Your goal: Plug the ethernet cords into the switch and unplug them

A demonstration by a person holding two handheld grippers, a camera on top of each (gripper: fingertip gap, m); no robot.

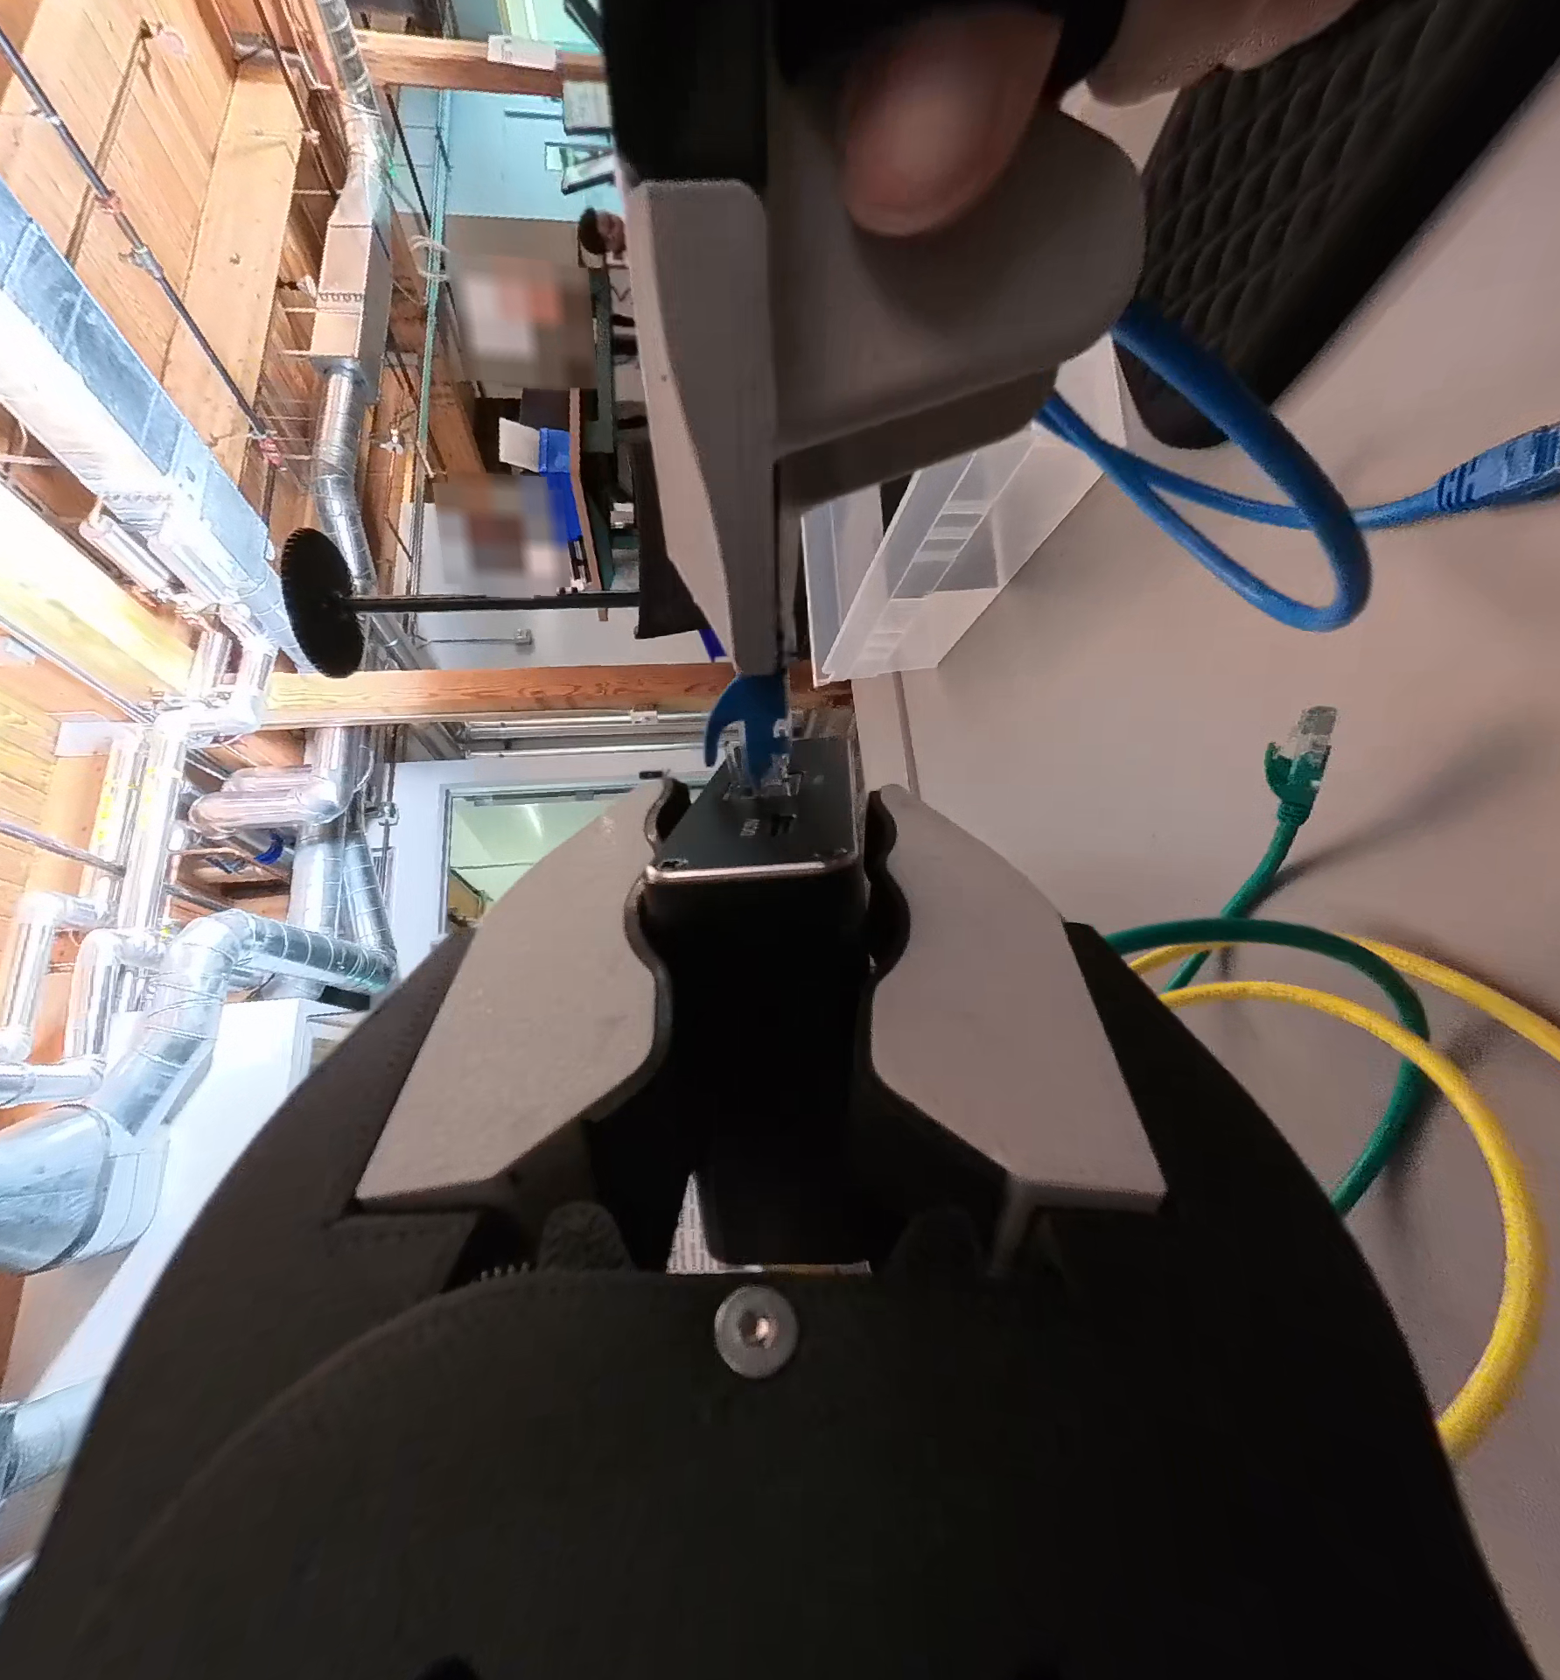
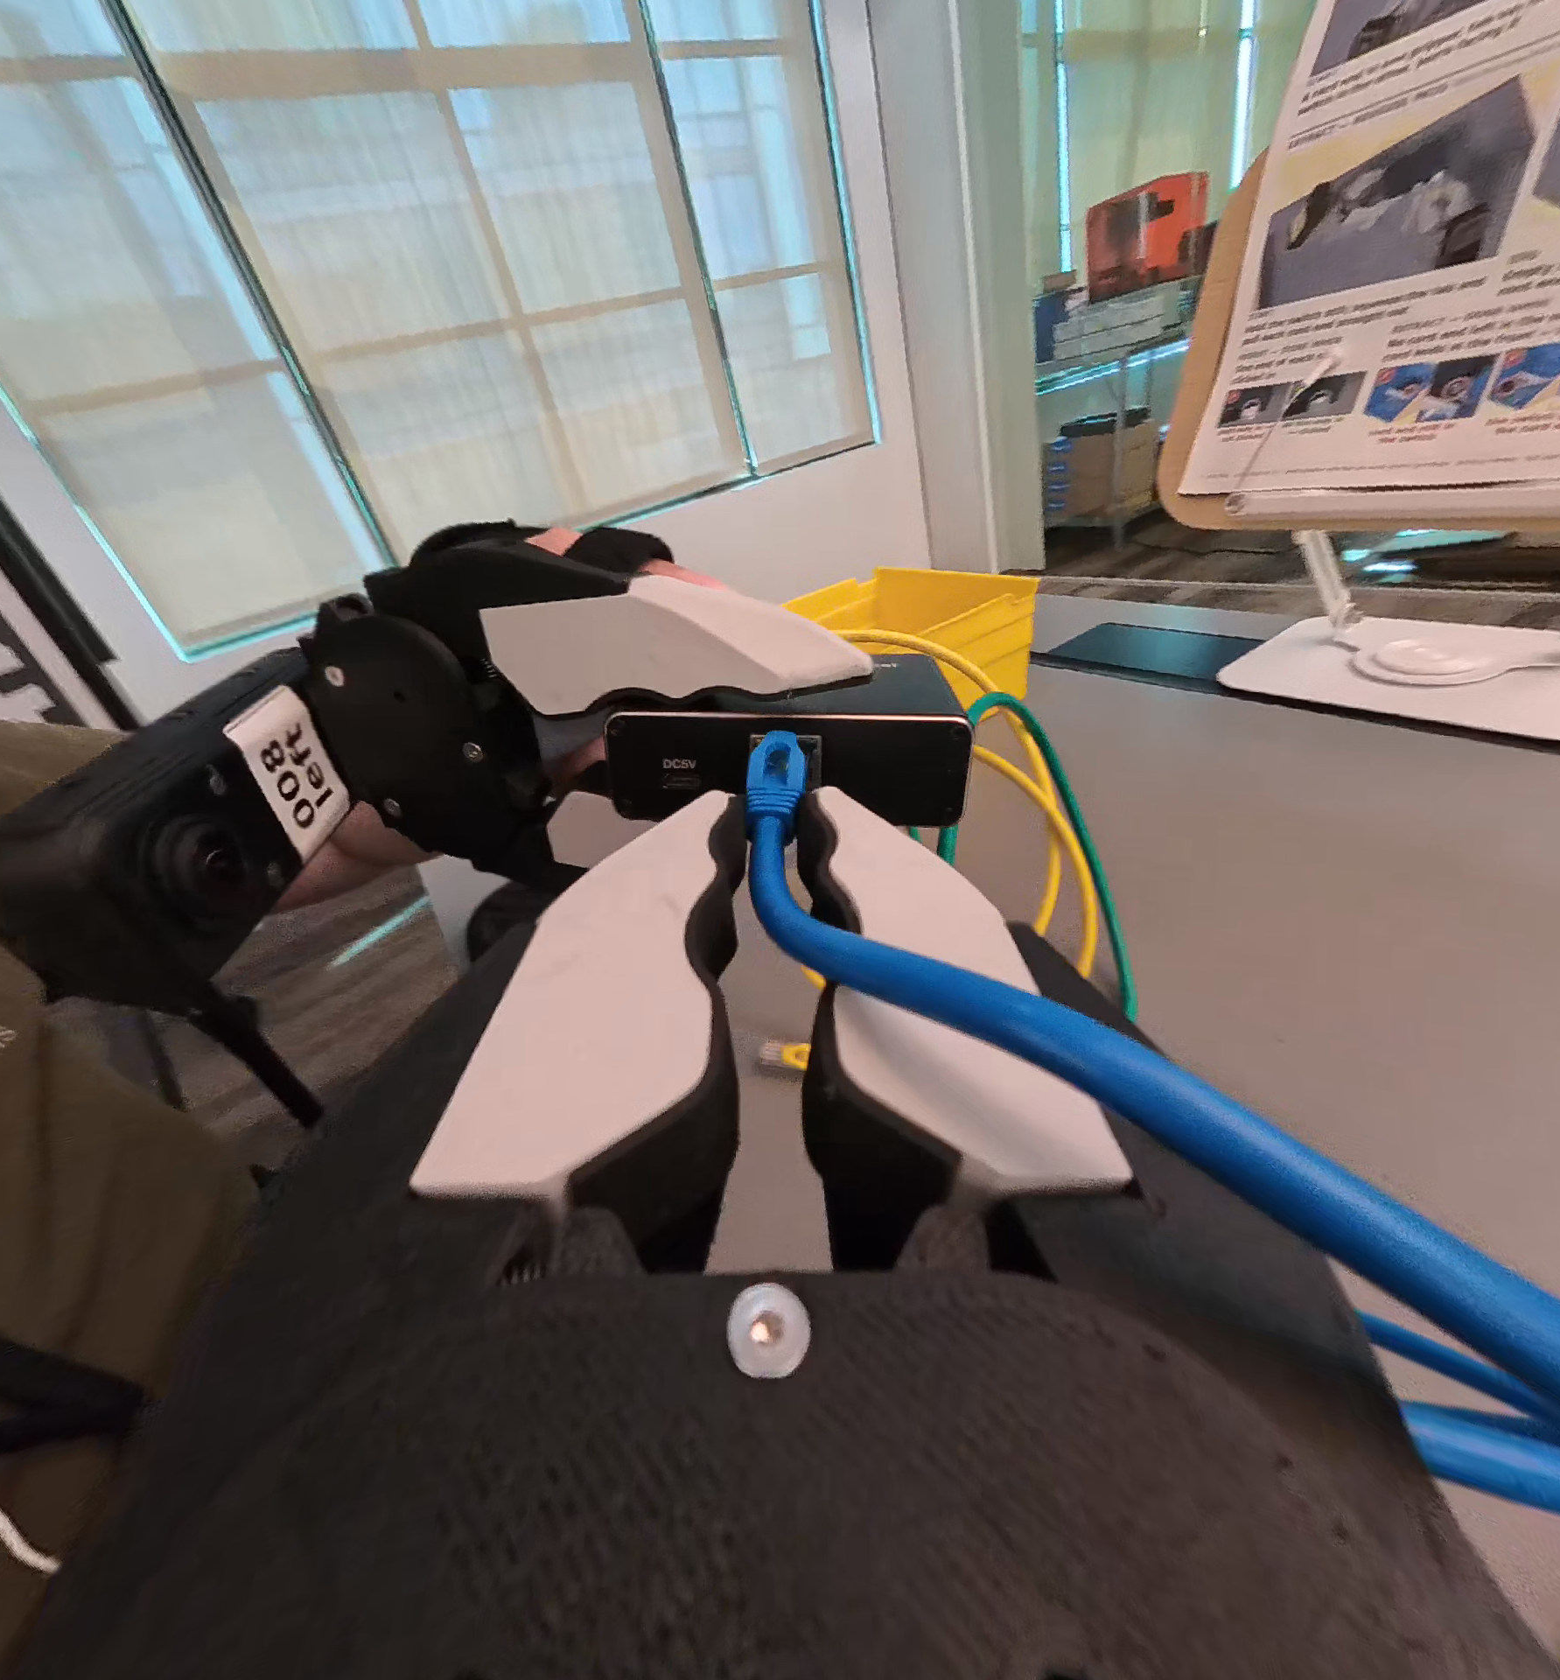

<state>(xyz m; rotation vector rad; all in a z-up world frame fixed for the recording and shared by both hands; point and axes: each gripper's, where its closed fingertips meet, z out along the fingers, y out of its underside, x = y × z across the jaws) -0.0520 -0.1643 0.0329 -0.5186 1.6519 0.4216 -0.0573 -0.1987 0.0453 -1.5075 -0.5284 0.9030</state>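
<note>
Your left claw (image 1: 762, 818) clenched on switch (image 1: 749, 900): black metal box, rounded corners, held above grey matte surface (image 1: 1121, 818). Your right claw (image 2: 771, 809) pinches blue ethernet cord (image 2: 1121, 1082) just behind its ribbed boot; plug seated in switch port. Green cord (image 1: 1285, 818) and yellow cord (image 1: 1485, 1182) lie loose, looped.
</note>
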